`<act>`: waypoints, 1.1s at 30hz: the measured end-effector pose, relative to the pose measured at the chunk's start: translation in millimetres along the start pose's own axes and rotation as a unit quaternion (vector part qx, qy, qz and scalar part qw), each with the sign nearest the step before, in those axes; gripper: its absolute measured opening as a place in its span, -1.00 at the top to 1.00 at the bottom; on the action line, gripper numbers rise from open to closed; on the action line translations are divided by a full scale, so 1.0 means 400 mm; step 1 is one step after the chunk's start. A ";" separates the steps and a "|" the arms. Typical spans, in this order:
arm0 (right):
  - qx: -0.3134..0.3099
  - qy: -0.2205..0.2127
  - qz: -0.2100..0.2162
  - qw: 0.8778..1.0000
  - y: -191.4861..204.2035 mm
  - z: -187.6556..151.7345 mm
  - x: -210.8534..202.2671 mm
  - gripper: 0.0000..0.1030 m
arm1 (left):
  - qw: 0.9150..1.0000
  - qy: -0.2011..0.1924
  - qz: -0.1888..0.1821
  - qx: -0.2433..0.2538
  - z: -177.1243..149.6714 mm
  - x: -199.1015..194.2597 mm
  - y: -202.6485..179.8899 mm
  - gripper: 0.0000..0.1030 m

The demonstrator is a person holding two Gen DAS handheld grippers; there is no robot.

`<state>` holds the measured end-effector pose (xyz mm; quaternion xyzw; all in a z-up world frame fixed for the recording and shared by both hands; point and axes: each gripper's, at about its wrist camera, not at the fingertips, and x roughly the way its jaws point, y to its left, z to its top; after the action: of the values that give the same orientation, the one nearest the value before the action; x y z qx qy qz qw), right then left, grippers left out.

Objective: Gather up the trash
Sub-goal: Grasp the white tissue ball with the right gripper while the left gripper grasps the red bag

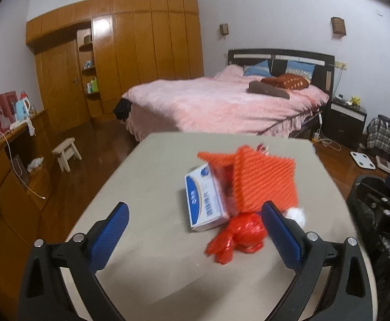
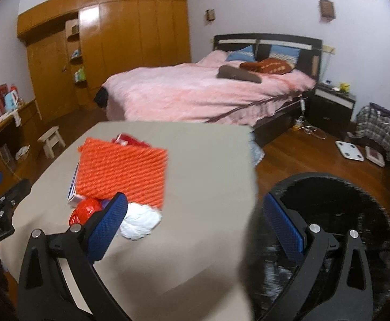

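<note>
Right now both of your tongs hang released and empty above the beige cloth-covered table (image 1: 146, 187), where all the trash sits in one tight heap toward the middle.

The biggest piece is the orange ribbed foam-net sheet (image 2: 125, 171), draped over the rest like a tent. It looks featherlight and springy, so it should squash under the pads and then puff back; pinch it at a free corner or edge, not across the broad face.

Under it lies the white and blue cardboard box (image 1: 204, 200), tilted, with one long side showing. It is stiff but probably near empty, and its glossy faces may slip, so close across the narrow thickness.

Just in front of the box sits the red crinkled plastic bag knotted into a ball (image 1: 241, 236). That one is soft and slick; take the bunched tail, which should hold better than the rounded body.

Smallest is the white crumpled tissue wad (image 2: 140, 222), touching the foam sheet's near edge. It will crush to almost nothing, so grip it through the middle.

Your left gripper (image 1: 195, 230) frames the box and bag. Your right gripper (image 2: 195, 219) sits further right, over bare cloth, its left pad in front of the tissue. A black round bin (image 2: 336, 214) seems to stand beside the table, though blur makes that uncertain.
</note>
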<state>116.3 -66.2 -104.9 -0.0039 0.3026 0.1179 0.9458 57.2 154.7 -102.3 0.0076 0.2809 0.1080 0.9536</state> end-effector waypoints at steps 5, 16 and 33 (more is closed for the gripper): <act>-0.021 0.027 0.018 0.999 0.067 -0.021 0.080 -0.91 | 1.000 0.020 -0.003 -0.022 -0.022 0.054 0.036 -0.88; -0.055 0.089 0.021 0.994 0.145 -0.070 0.208 -0.90 | 0.998 0.041 0.025 -0.041 -0.053 0.125 0.125 -0.86; -0.055 0.140 0.103 0.983 0.172 -0.100 0.233 0.27 | 0.998 0.052 -0.019 -0.035 -0.059 0.140 0.065 -0.76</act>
<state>151.3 18.2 -186.6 -0.0417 0.4238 0.2292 0.8753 85.1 190.7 -150.1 -0.0368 0.3260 0.1000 0.9393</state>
